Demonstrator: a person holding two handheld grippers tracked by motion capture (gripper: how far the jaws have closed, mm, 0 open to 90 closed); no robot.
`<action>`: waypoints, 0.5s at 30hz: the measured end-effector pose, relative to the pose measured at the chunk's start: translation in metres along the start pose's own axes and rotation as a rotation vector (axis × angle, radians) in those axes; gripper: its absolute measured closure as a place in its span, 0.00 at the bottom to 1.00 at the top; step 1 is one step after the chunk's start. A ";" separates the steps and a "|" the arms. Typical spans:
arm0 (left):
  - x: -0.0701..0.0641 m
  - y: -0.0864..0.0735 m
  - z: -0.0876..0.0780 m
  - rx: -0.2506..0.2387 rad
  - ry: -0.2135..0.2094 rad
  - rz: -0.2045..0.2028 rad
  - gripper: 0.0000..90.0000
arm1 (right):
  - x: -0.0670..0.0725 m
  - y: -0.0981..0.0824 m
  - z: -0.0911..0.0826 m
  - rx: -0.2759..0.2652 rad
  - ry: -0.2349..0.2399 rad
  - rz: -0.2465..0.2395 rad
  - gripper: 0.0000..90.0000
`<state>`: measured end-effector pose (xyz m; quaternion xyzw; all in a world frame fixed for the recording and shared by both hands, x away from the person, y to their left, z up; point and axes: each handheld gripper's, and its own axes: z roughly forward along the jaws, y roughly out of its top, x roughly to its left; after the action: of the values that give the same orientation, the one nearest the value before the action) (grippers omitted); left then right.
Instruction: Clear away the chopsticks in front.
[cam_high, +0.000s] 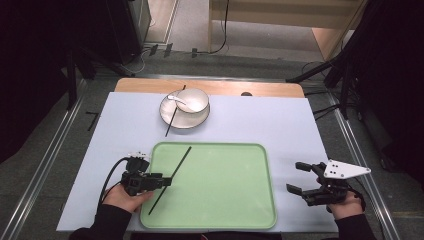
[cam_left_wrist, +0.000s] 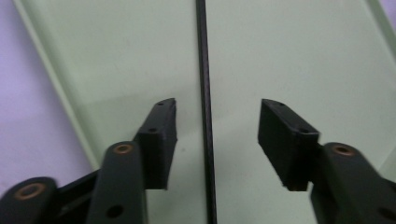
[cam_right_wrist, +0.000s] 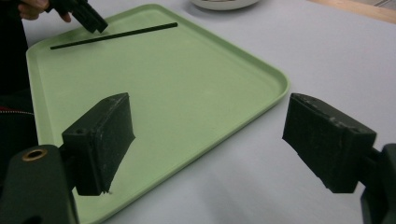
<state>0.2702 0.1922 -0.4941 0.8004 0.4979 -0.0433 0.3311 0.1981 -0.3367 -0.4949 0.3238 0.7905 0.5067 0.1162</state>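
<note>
Black jaws of the left gripper (cam_left_wrist: 214, 135) stand open astride the thin black chopstick (cam_left_wrist: 204, 112) lying on the pale green plastic tray (cam_high: 220, 200); closing squarely at mid-length seems best. Right gripper (cam_high: 306, 179) waits open, empty.

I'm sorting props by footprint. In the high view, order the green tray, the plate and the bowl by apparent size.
1. green tray
2. plate
3. bowl, which sits on the plate

wooden frame (cam_high: 285, 6): top centre to upper right
cable (cam_high: 226, 25): top centre, on grey floor
metal rail (cam_high: 47, 160): left side, diagonal
</note>
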 end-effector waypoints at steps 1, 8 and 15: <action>0.002 0.004 -0.003 -0.015 -0.007 0.028 0.48 | 0.000 0.000 0.000 0.000 0.001 0.001 0.18; 0.011 0.023 -0.013 -0.053 -0.012 0.089 0.38 | 0.000 0.000 -0.001 -0.007 0.006 0.004 0.18; 0.024 0.052 -0.017 -0.064 0.007 0.095 0.35 | 0.000 0.000 0.001 -0.001 0.010 0.002 0.18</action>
<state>0.3205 0.2058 -0.4649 0.8122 0.4617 -0.0090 0.3564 0.1984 -0.3362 -0.4952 0.3221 0.7906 0.5086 0.1119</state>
